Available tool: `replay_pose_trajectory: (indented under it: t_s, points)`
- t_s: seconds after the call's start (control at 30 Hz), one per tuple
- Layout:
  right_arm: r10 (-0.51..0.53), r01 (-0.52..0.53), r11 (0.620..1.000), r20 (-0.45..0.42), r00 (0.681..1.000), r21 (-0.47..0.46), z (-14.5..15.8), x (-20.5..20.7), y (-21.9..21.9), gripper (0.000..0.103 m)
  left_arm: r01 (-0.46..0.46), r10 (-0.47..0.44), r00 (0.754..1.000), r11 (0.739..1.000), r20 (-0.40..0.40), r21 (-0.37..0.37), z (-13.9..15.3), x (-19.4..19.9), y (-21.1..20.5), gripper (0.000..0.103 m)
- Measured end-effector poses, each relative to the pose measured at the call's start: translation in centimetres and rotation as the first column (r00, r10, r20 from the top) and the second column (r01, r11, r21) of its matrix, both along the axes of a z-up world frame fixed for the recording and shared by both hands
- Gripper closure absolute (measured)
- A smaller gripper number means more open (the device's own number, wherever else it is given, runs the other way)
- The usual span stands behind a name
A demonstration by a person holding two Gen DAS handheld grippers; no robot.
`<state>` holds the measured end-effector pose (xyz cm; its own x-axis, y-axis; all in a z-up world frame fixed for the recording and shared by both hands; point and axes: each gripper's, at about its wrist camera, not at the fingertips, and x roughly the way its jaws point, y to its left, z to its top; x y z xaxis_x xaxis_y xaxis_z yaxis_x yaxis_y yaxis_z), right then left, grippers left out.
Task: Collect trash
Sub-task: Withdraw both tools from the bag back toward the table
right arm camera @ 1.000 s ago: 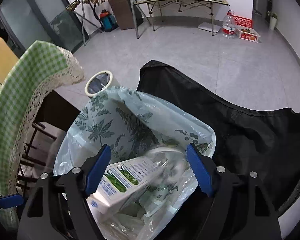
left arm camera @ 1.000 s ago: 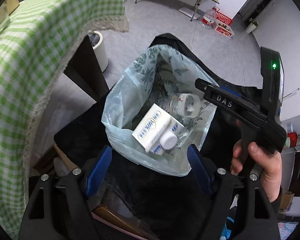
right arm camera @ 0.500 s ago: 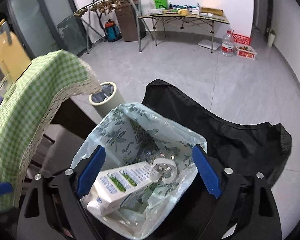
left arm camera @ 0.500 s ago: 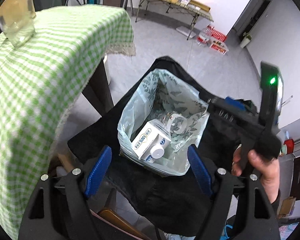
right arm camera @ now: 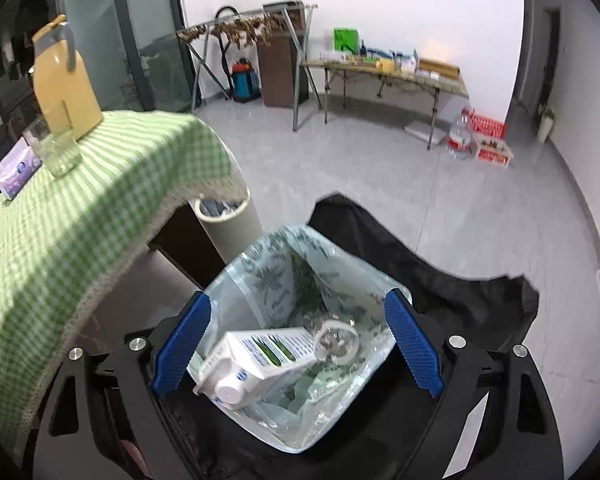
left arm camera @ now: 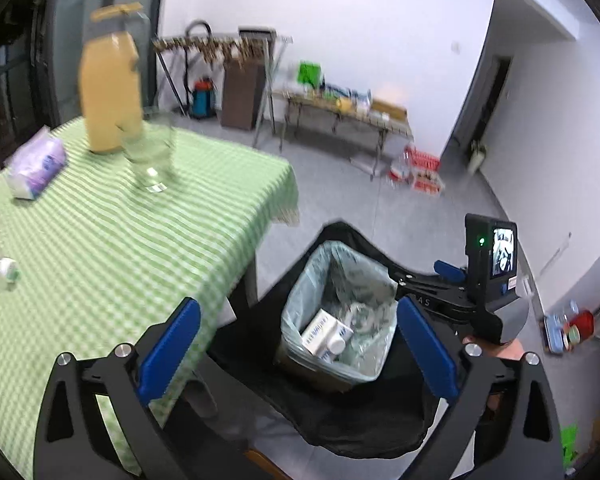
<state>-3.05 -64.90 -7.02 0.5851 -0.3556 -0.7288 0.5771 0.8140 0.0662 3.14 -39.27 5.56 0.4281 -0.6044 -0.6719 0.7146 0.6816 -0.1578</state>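
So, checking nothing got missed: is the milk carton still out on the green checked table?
No, the milk carton lies inside the leaf-print trash bag, beside a clear bottle.

Home room: checked tablecloth [left arm camera: 112, 248], drying rack [right arm camera: 252, 24].

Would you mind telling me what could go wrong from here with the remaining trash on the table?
The empty glass and tall yellow pitcher stand by the tissue pack; a sweeping reach for the small bottle might topple them. The trash bag sags, so a drop could miss.
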Motion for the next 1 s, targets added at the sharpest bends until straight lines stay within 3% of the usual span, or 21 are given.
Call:
replay_pose_trajectory:
  t_s: [0.23,0.47,0.6,0.73,0.9,1.0]
  points:
    - [0.061,-0.055,0.996,0.086,0.994,-0.068,4.8,1.5,4.1,0.018,-0.088,0.095,0.992,0.993,0.088,-0.074,3.6,-0.5,5.9,0.007]
    - [0.198,-0.173,0.971,0.155,0.968,-0.165,10.0,3.9,10.5,0.018,-0.230,0.248,0.954,0.966,0.171,-0.116,6.3,-0.7,13.3,0.007]
    - [0.280,-0.240,0.948,0.190,0.941,-0.207,12.1,4.8,14.4,0.018,-0.343,0.371,0.906,0.926,0.204,-0.159,7.3,-0.6,18.8,0.007]
    - [0.367,-0.315,0.918,0.214,0.905,-0.242,13.1,5.9,18.5,0.018,-0.446,0.475,0.864,0.876,0.170,-0.183,7.2,0.5,23.9,0.007]
    - [0.437,-0.379,0.893,0.268,0.859,-0.243,12.6,7.6,22.5,0.016,-0.522,0.559,0.820,0.819,0.125,-0.240,6.8,1.2,29.0,0.007]
    - [0.473,-0.420,0.878,0.268,0.839,-0.231,11.8,8.6,24.3,0.016,-0.563,0.597,0.794,0.794,0.114,-0.231,6.2,2.2,31.2,0.007]
